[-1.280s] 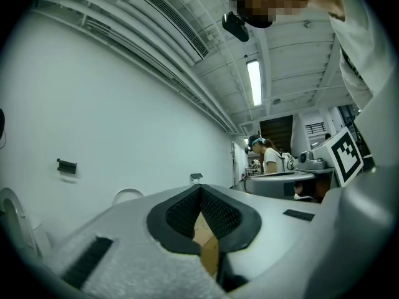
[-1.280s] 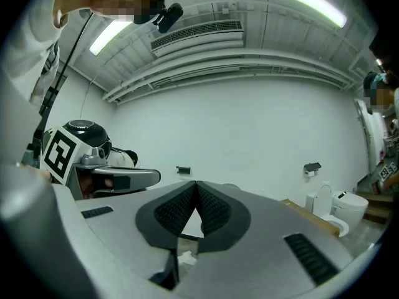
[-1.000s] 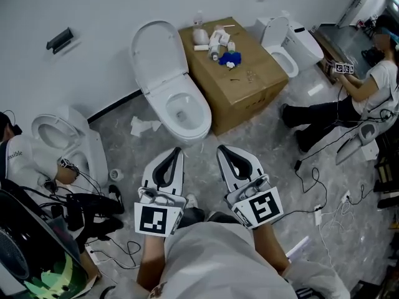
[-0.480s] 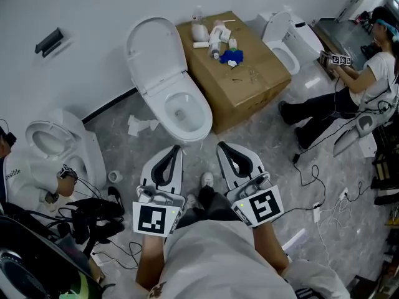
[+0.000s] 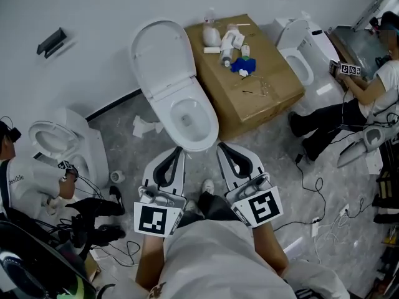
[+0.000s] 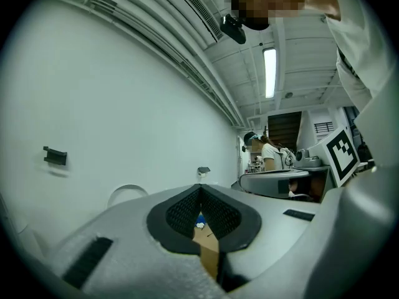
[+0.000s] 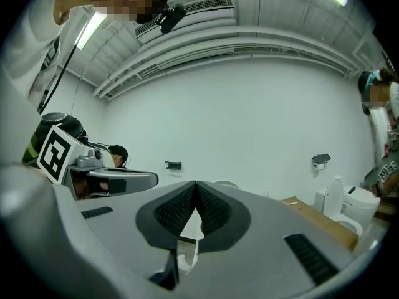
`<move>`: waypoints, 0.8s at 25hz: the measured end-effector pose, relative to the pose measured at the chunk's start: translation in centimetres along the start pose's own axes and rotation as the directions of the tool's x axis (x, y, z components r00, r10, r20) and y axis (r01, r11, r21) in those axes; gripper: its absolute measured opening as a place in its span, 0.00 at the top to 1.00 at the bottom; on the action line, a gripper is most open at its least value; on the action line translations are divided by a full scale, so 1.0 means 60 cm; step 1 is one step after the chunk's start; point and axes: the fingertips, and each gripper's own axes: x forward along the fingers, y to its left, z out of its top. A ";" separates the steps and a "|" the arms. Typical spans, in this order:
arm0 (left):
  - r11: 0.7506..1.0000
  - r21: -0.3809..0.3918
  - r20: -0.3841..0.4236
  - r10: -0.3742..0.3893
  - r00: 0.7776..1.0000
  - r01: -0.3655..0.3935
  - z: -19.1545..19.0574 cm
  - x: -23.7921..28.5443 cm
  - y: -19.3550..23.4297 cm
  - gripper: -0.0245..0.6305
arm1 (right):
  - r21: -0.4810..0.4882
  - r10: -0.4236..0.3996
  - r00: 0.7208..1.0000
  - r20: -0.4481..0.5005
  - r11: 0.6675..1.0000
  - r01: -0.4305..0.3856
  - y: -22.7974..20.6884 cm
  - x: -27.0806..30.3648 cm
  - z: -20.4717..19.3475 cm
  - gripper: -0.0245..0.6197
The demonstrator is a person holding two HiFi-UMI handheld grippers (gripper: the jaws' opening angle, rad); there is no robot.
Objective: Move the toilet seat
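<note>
**A:** Where is the toilet seat right now?

**B:** On the white toilet (image 5: 186, 114) straight ahead, backed against the wall and just beside the cardboard box (image 5: 262, 95). The lid (image 5: 159, 53) stands up, leaning towards the wall.

**A:** And the two tools?

**B:** The left gripper (image 5: 177, 149) and right gripper (image 5: 221, 147) sit side by side, low, near the front of the bowl but not touching it. Both sets of jaws are pressed together with nothing between them.

**A:** So how should the step go?

**B:** I'd call this the approach. Spread one pair of jaws before reaching in, not at the last moment. Take the raised part by its free edge, well away from the hinge. Then swing it round the hinge slowly and don't let it drop. The box crowds the right side, so coming in from the front or left looks cleaner.

**A:** Anything you can't make out?

**B:** Yes. From the head view I can't tell whether the seat ring lies on the bowl or is lifted with the lid. The hinge is not clear either. Both gripper views aim at the wall and show only a pale arc of the lid above the jaws.
</note>
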 end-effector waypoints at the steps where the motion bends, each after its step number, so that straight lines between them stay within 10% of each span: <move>1: 1.000 -0.001 -0.006 0.010 1.000 -0.010 0.000 0.011 0.001 0.95 | 0.002 0.009 1.000 -0.001 1.000 -0.009 -0.010 0.007 0.000 0.94; 20: 0.999 0.003 0.004 0.048 0.999 -0.048 -0.007 0.160 0.072 0.95 | -0.004 0.059 0.998 -0.017 0.998 -0.059 -0.121 0.135 -0.011 0.94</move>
